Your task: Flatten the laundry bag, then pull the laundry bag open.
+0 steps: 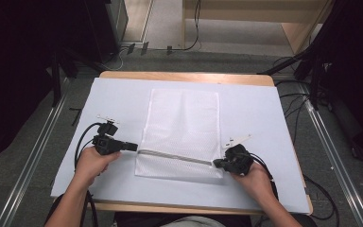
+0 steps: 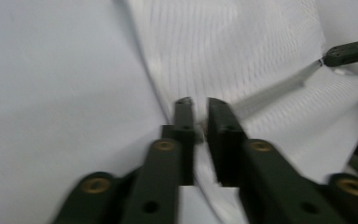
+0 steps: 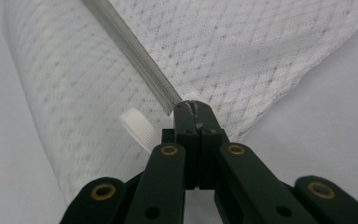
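At the mesh bag's (image 1: 182, 132) zipper, the right gripper (image 1: 219, 164) clamps one end; the left gripper (image 1: 133, 147) is parted.

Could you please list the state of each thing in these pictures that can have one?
white mesh bag: flat on the table, near edge lifted at the zipper.
zipper: closed as far as visible, stretched taut between the grippers.
left gripper: jaws slightly apart at the bag's left edge, not pressing it.
right gripper: shut on the zipper's end.
white tab: lies loose beside the right gripper.
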Motion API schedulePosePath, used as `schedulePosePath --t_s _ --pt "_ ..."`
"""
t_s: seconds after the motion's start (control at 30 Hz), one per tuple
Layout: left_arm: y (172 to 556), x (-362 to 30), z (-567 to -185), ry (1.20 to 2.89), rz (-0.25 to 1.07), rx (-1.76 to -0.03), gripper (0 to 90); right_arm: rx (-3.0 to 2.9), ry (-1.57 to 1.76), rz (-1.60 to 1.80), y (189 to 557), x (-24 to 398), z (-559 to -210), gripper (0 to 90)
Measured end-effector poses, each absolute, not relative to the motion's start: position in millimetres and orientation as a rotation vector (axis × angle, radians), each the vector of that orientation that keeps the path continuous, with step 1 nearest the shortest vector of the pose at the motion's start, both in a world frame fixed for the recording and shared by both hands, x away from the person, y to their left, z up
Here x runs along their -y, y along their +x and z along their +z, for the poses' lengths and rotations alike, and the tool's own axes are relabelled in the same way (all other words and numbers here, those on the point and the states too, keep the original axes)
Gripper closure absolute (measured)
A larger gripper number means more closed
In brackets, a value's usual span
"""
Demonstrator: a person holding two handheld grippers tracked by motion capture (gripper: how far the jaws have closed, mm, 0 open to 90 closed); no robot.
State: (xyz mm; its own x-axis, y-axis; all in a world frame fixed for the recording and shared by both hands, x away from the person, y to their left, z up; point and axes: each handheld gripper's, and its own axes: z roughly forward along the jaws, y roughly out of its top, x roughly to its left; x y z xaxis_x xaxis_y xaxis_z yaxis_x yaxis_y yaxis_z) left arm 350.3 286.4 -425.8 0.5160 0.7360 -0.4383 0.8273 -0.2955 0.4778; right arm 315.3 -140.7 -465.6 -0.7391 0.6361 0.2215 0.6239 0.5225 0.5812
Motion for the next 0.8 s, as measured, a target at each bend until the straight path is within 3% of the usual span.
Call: schedulePosePath --t_s 0.1,0.13,0.4,0.47,0.8 --pt "350.0 -286.6 -424.2 2.082 -0.155 -1.232 63.4 -2.743 1.151 1.085 319.5 145.4 -467.0 90.0" --pt "350.7 -287.8 -423.1 2.057 -0.149 -1.237 60.1 -2.743 1.177 1.130 320.8 147.9 -465.5 81.5" --pt "352.1 -296.8 -417.7 1.965 -0.067 -1.187 45.5 -2.662 1.164 1.276 322.9 156.2 -454.9 73.3" --pt "352.8 -298.9 -417.1 1.961 -0.050 -1.189 44.0 -2.625 1.162 1.292 323.6 160.3 -453.6 67.9" --pt "357.7 -318.5 -418.6 1.952 0.047 -1.227 39.0 -2.456 1.154 1.369 328.9 187.9 -448.0 58.6"
